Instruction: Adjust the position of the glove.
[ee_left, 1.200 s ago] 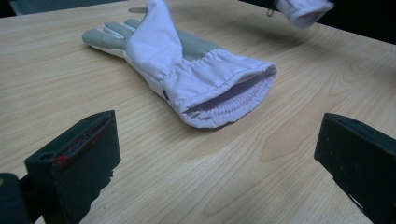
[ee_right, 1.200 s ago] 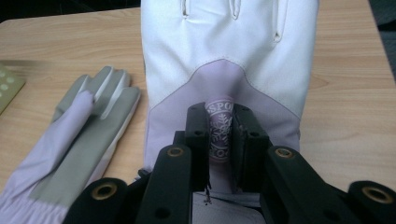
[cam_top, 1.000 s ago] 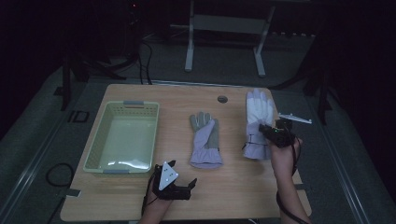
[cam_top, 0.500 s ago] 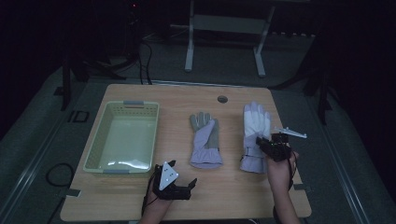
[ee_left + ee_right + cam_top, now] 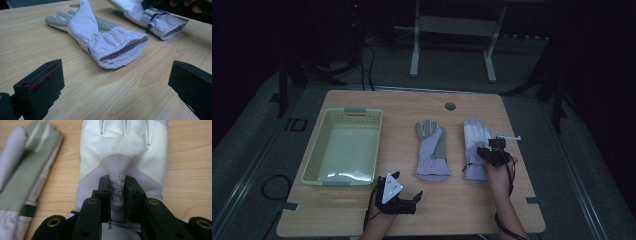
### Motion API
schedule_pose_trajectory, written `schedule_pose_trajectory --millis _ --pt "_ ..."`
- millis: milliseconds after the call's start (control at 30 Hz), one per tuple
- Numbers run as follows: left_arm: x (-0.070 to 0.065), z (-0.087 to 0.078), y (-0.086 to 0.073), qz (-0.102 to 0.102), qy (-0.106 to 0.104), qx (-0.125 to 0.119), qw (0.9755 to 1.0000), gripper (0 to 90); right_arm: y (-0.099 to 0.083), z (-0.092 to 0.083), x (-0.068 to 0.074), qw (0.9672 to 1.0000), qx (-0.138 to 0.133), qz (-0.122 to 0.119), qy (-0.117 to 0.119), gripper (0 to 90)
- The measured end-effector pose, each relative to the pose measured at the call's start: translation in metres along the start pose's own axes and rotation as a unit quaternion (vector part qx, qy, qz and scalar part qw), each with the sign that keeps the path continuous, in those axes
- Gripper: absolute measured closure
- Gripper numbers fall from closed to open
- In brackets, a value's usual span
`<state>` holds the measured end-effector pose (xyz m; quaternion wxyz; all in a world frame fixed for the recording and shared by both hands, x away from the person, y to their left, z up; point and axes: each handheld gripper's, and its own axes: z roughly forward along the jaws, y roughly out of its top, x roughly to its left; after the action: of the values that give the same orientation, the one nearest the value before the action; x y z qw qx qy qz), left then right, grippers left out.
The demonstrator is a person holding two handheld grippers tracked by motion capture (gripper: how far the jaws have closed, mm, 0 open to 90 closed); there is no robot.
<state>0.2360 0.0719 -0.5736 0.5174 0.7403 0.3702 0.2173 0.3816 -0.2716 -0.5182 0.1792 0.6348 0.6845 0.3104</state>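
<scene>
On the wooden bench [image 5: 362, 210] | right tongs [image 5: 117, 192] are pinched on a fold of the white glove [image 5: 125, 150] | left tongs [image 5: 112, 87] are held wide, the grey-palmed glove [image 5: 100, 37] just ahead | green basket [image 5: 344, 150] is seen beyond them | dark floor [image 5: 257, 150] around.

On the counter [image 5: 362, 105] a basket [image 5: 314, 160] sits at the left side. To the right of it lie two gloves side by side, with their fingers pointing to the far edge. The left glove [image 5: 432, 150] is in the middle of the counter. The right glove [image 5: 473, 145] lies just beside it, a bit apart. The right gripper [image 5: 492, 152] is on top of the right glove, and a fold of that glove sits between its jaws. The left gripper [image 5: 409, 197] is near the front edge, in front of the left glove and to the right of the basket's front corner.
</scene>
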Motion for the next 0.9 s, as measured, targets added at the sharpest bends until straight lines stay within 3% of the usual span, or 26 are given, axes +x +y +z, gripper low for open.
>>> schedule_pose_trajectory --millis 200,300,433,533,600,633,667,700,800,833,867,900 --pt "0.000 0.000 0.000 0.001 -0.001 0.001 1.0000 0.5 -0.002 0.014 -0.002 0.9999 0.012 0.001 0.004 73.1" --pt "0.000 0.000 0.000 0.000 -0.001 0.001 1.0000 0.5 -0.002 0.017 -0.001 0.9999 0.011 -0.012 0.002 68.7" --pt "0.000 0.000 0.000 -0.002 -0.002 0.001 1.0000 0.5 0.001 0.011 -0.006 0.9998 0.001 0.002 0.021 64.0" --pt "0.000 0.000 0.000 -0.002 -0.002 0.001 1.0000 0.5 0.004 0.006 -0.008 0.9997 -0.002 -0.001 0.026 62.1" --pt "0.000 0.000 0.000 -0.002 -0.002 0.001 1.0000 0.5 0.008 0.002 -0.010 0.9992 -0.013 -0.023 0.029 57.7" --pt "0.000 0.000 0.000 -0.002 -0.002 0.001 1.0000 0.5 0.011 -0.001 -0.013 0.9975 -0.018 -0.065 0.021 53.5" --pt "0.000 0.000 0.000 -0.001 -0.002 0.001 1.0000 0.5 0.011 -0.001 -0.013 0.9975 -0.018 -0.065 0.021 53.5" --pt "0.000 0.000 0.000 -0.001 -0.002 0.002 1.0000 0.5 0.012 -0.002 -0.015 0.9965 -0.018 -0.079 0.019 51.5" --pt "0.000 0.000 0.000 -0.001 -0.001 0.002 1.0000 0.5 0.016 -0.004 -0.021 0.9950 -0.011 -0.090 0.043 50.7" --pt "0.000 0.000 0.000 -0.001 -0.001 0.001 1.0000 0.5 0.018 -0.005 -0.025 0.9932 -0.008 -0.101 0.059 49.7" --pt "0.000 0.000 0.000 -0.002 -0.001 0.001 1.0000 0.5 0.018 -0.005 -0.025 0.9932 -0.008 -0.101 0.059 49.7" --pt "0.000 0.000 0.000 -0.001 -0.001 0.001 1.0000 0.5 0.019 -0.005 -0.029 0.9898 -0.002 -0.120 0.077 49.8"
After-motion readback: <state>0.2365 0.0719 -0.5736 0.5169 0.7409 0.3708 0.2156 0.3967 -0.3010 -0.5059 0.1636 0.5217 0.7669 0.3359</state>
